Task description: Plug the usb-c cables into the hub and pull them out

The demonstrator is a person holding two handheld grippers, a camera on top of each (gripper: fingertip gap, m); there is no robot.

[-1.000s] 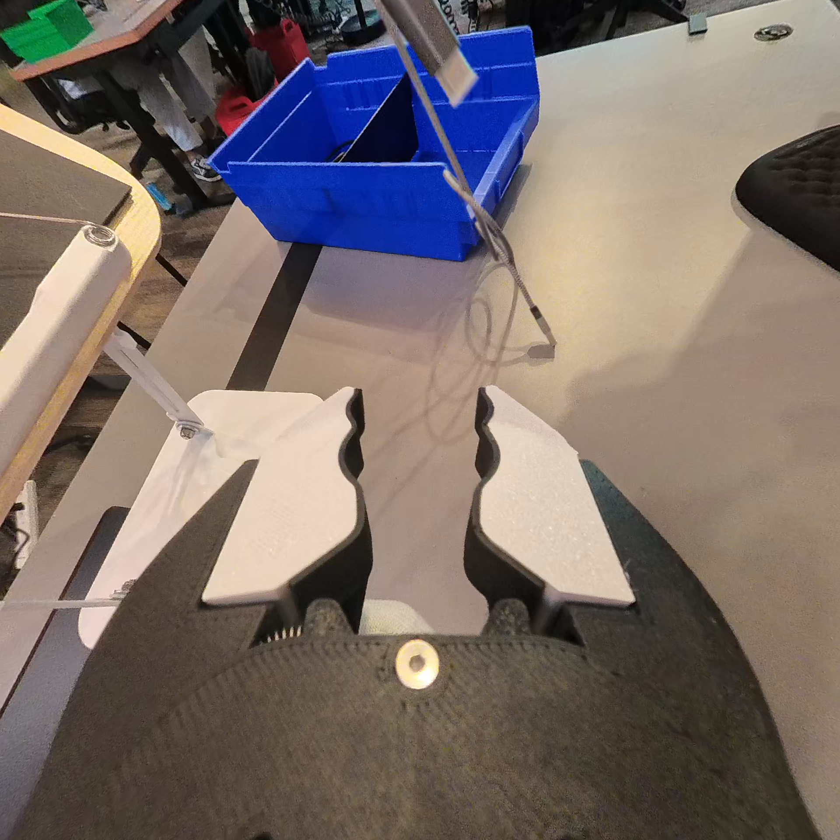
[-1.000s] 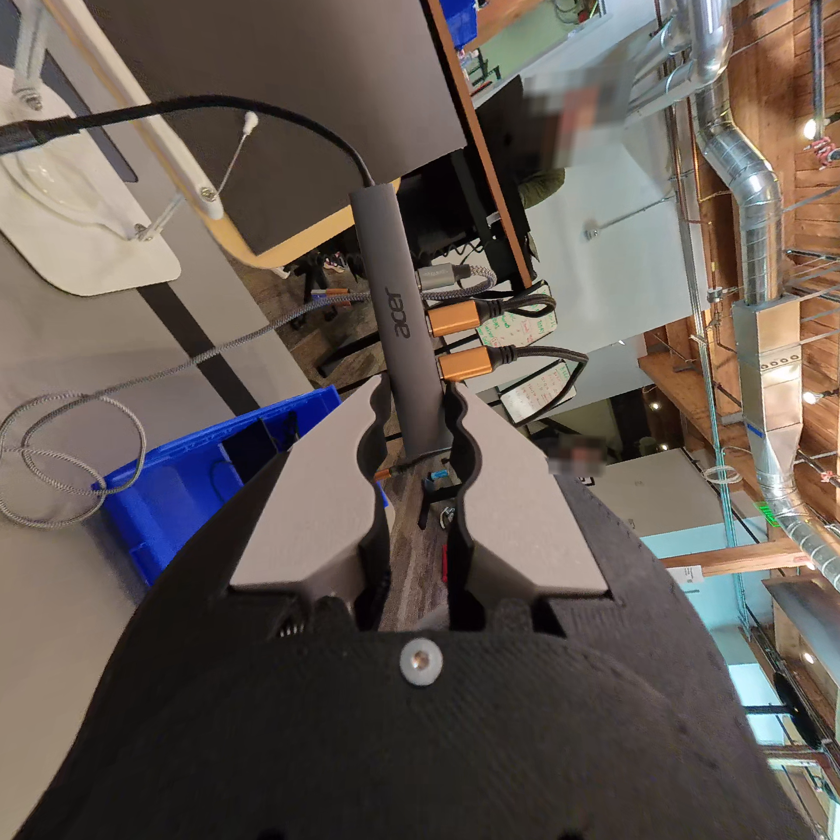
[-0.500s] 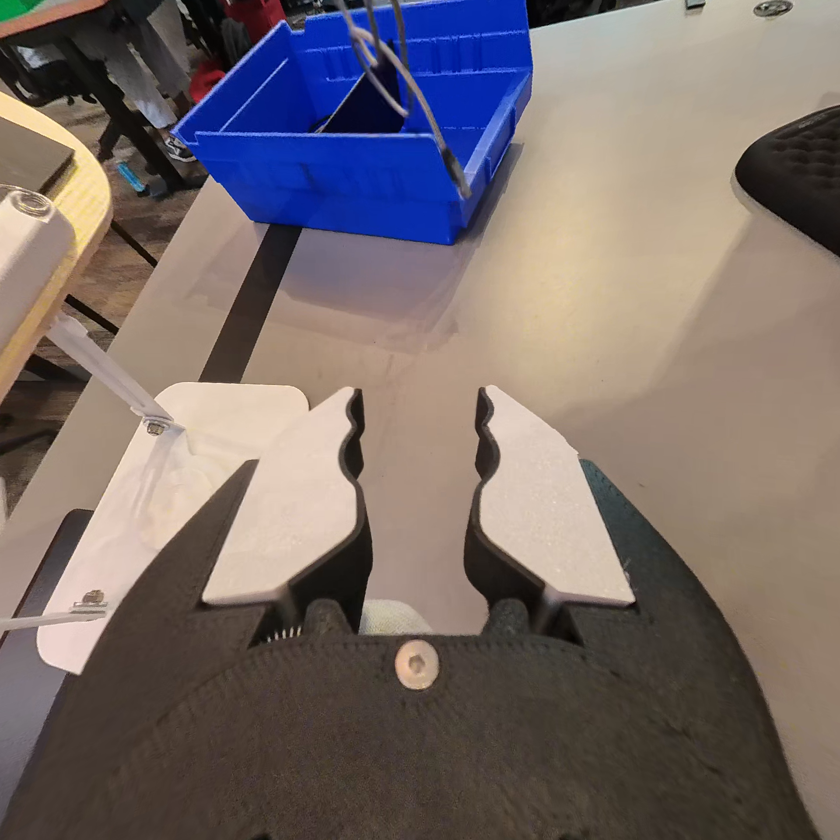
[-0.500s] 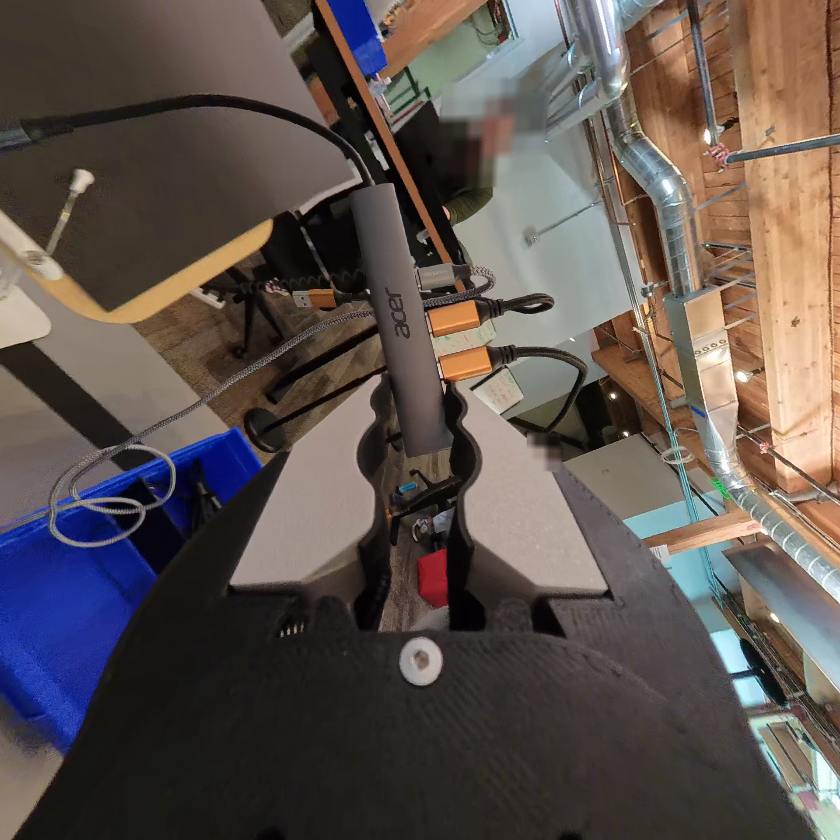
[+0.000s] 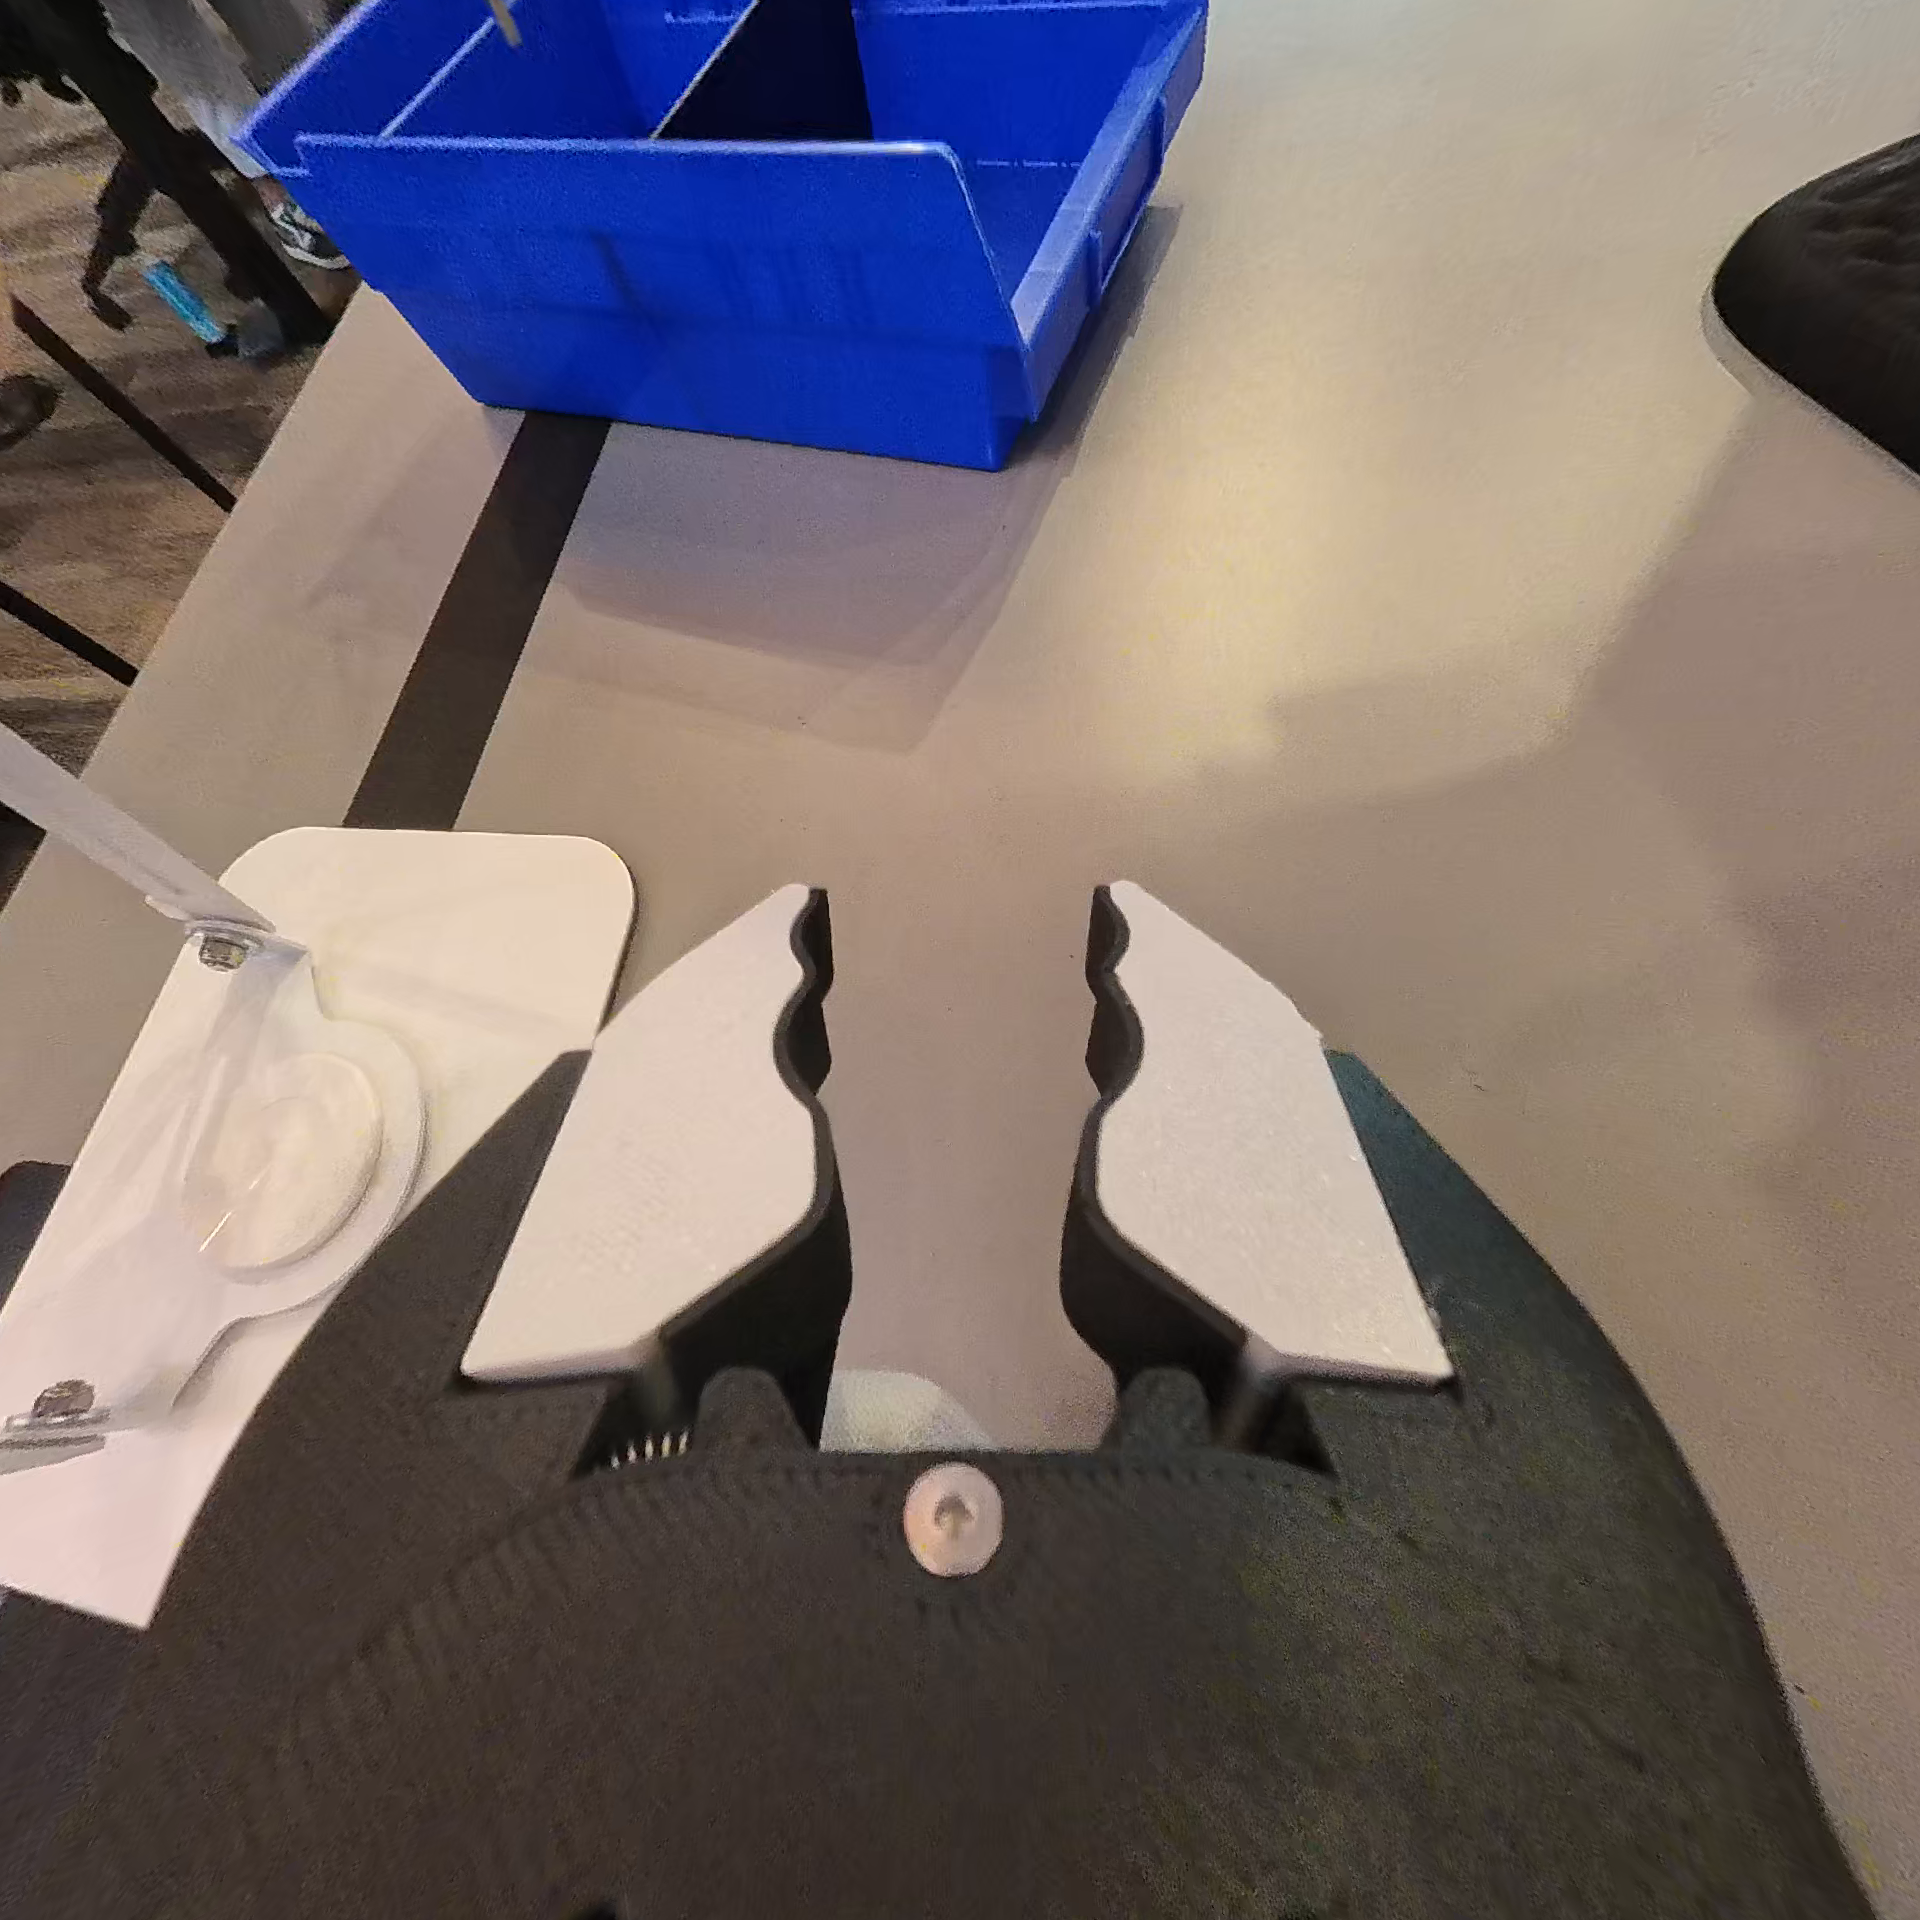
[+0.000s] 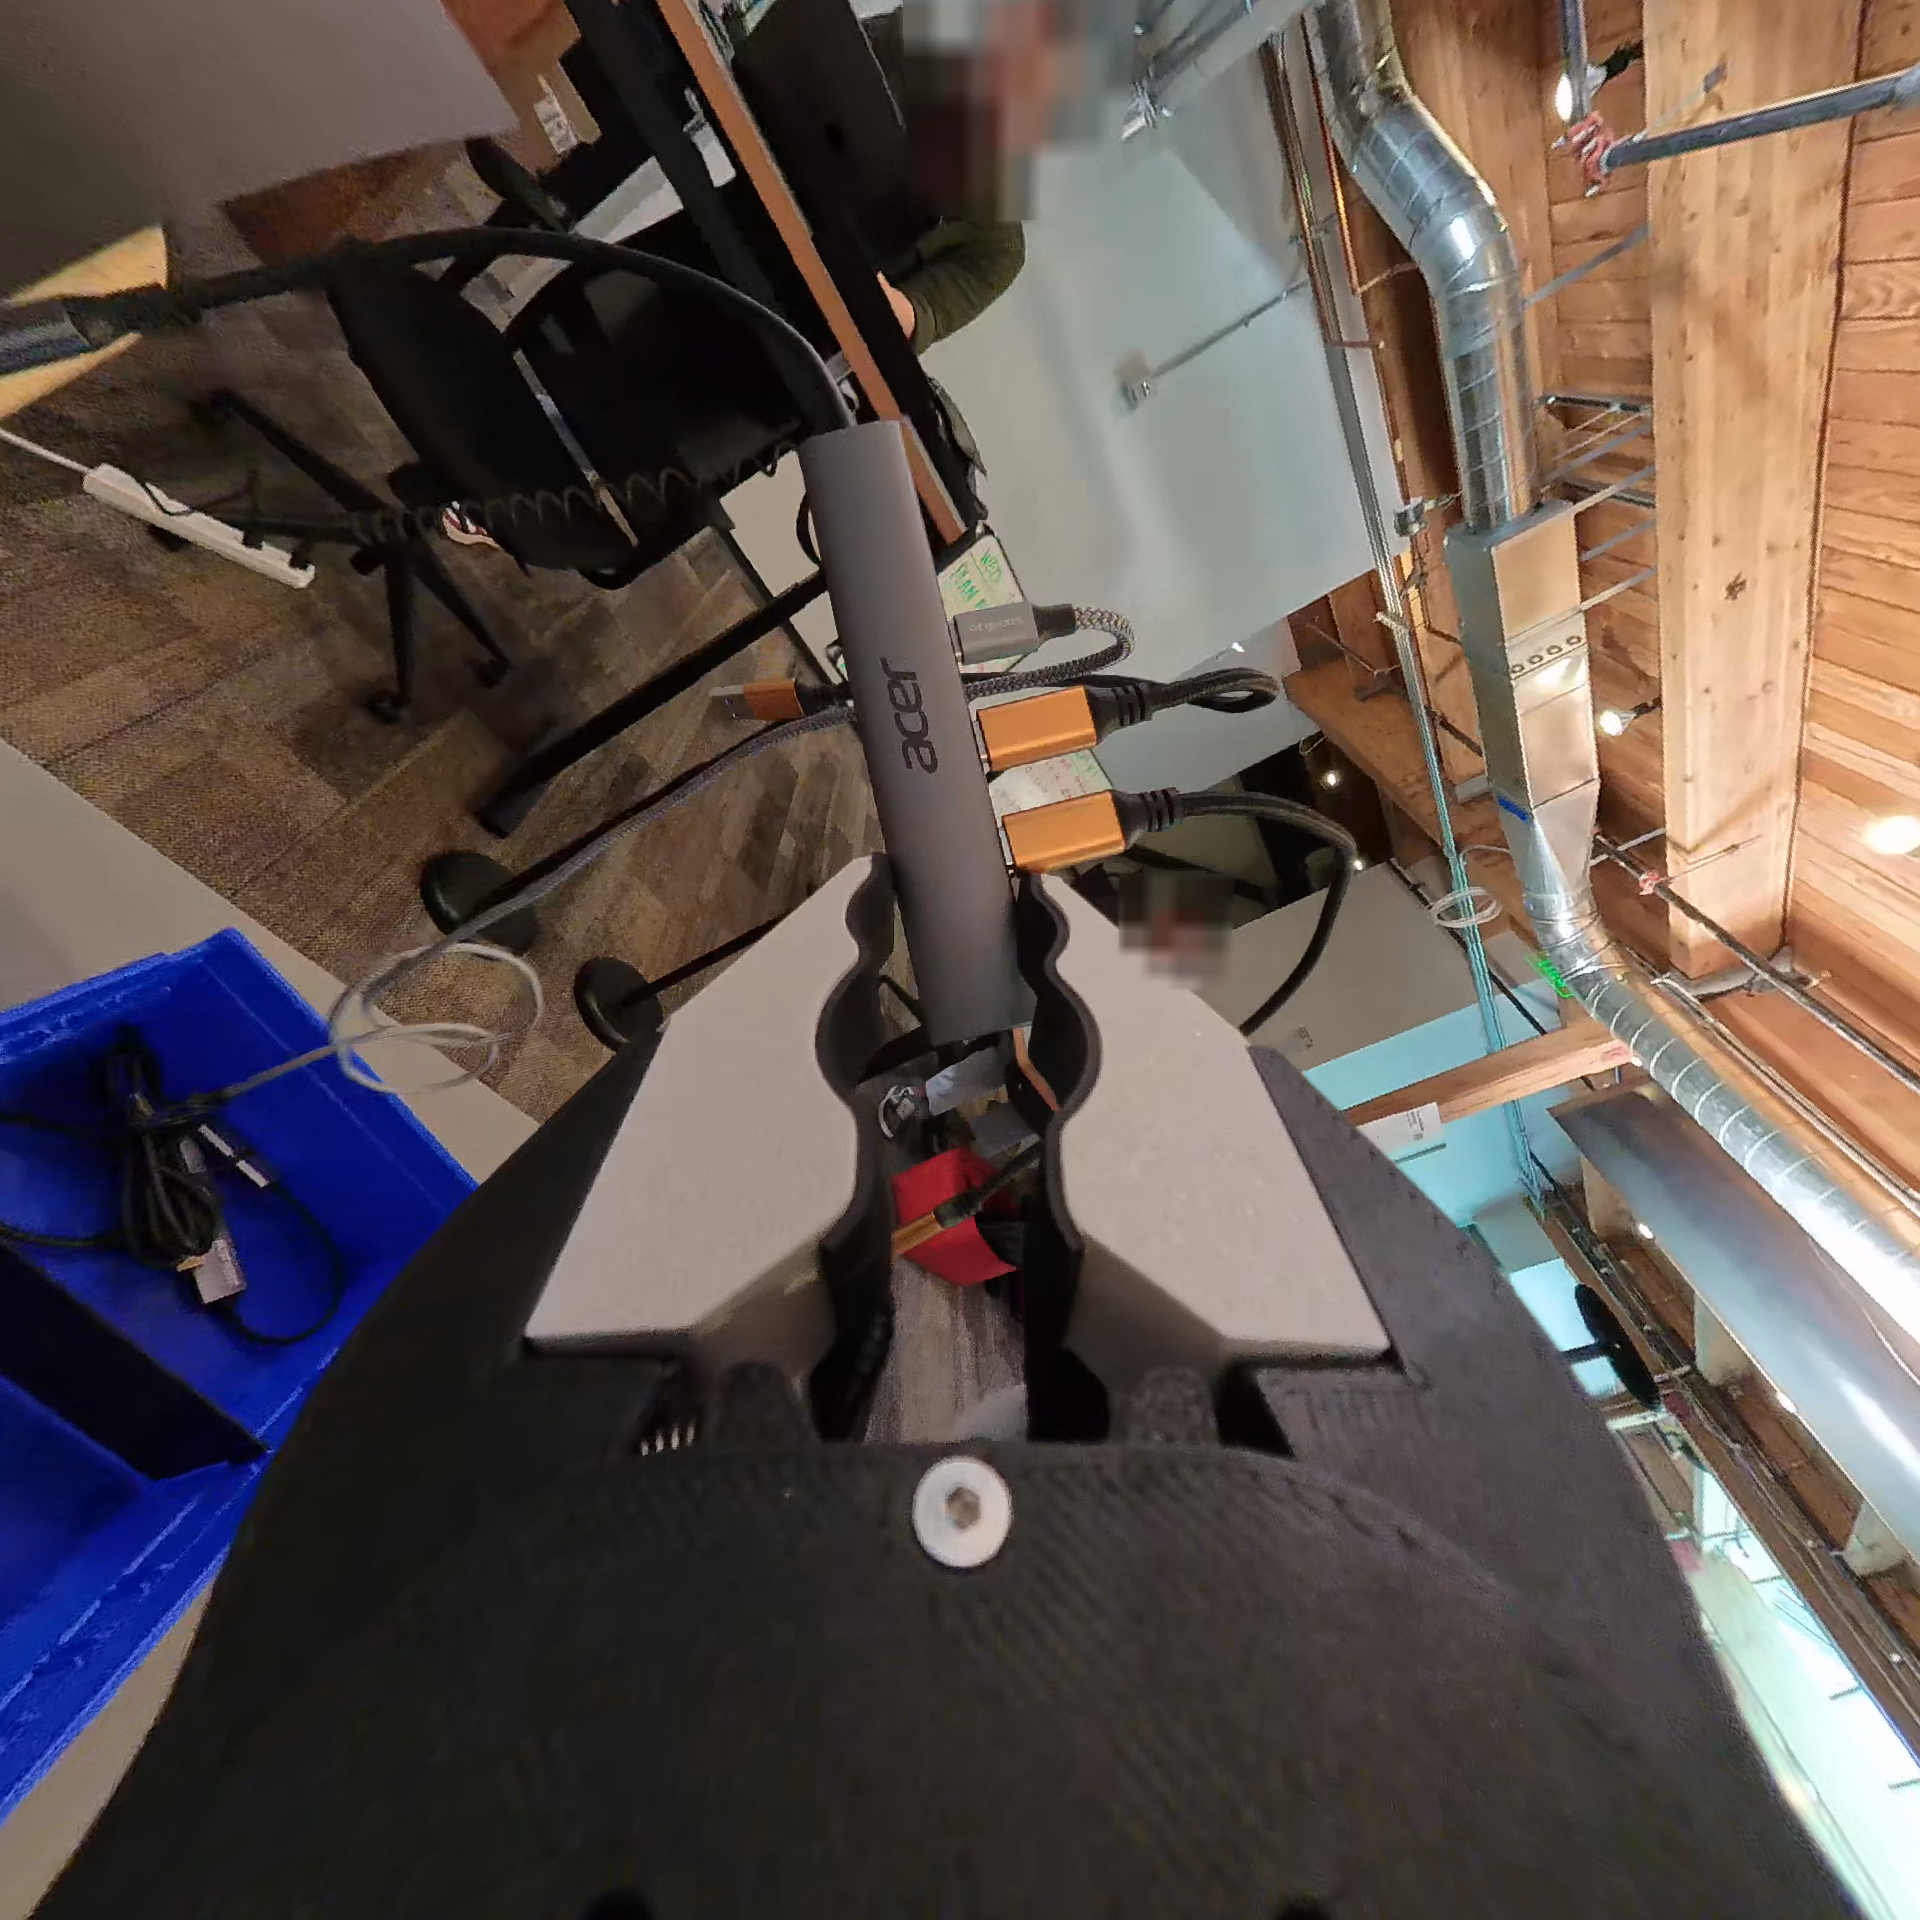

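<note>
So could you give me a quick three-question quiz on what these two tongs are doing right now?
1. True or false: the left tongs are open, holding nothing.
2. What do the right tongs grip? A) blue bin B) grey hub C) black chair
3. Fill in: ___ orange plugs sit in the hub's side, next to a grey one.

Key: 1 true. 2 B, the grey hub, held by its near end. 3 two: orange plugs beside the grey plug.
</note>
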